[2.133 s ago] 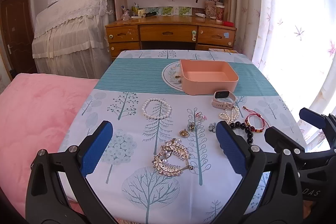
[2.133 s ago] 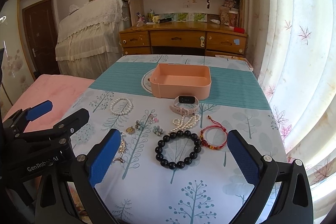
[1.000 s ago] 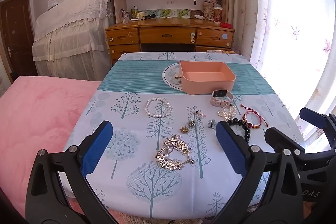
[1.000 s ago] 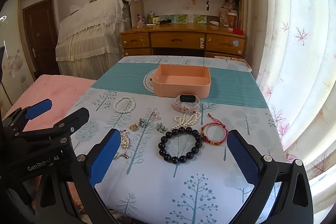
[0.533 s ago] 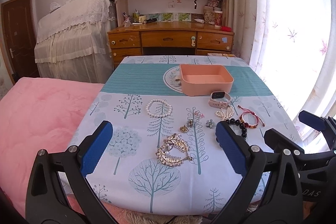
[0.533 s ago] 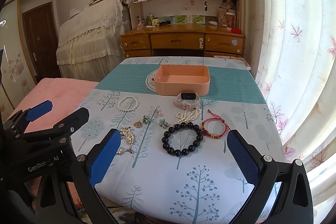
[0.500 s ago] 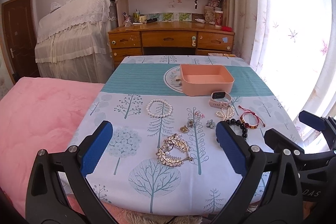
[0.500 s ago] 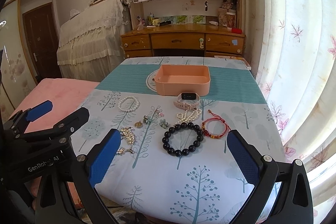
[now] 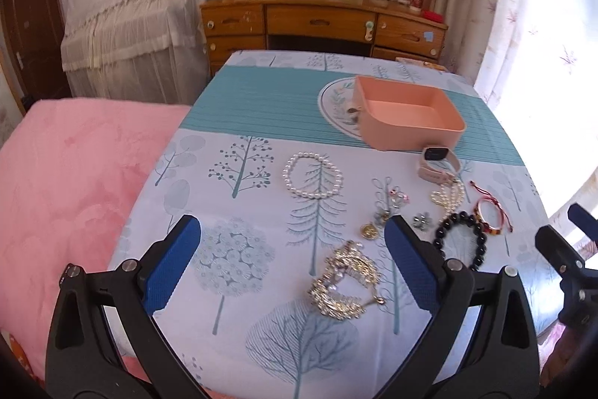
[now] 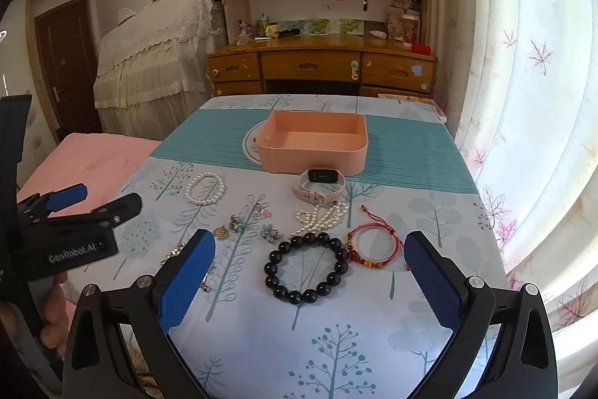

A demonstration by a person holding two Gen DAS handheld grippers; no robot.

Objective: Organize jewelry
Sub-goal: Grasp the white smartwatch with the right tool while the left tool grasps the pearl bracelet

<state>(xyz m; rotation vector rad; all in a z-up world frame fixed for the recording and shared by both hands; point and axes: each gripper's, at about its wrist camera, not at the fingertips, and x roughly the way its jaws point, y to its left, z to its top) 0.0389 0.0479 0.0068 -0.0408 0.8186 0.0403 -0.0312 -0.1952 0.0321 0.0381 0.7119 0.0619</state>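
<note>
Sunlight through pale curtains falls on the surface (image 10: 411,152), which wears a cloth printed with trees and crossed by a teal band; a wooden desk (image 10: 321,66) and bookshelves stand at the far wall, and a pink bed (image 9: 67,174) lies to the left. On the teal band sits an empty peach tray (image 10: 314,157). Just in front of it lies a pale pink smartwatch (image 10: 319,186). Nearer, the jewelry is spread loose on the cloth: a pearl bracelet (image 9: 313,175) off to the left, a heap of pearls (image 10: 323,215) near the watch, a black bead bracelet (image 10: 305,267) with a red cord bracelet (image 10: 372,247) touching its right side, and a few small charms (image 10: 243,223) in the middle. A gold and pearl brooch (image 9: 345,285) lies nearest, toward the left.

Both claws hover above the near edge, holding nothing. The left claw (image 9: 291,268) has its blue pads spread wide, with the brooch between them in its view. The right claw (image 10: 308,277) gapes just as wide, the black beads framed between its pads.
</note>
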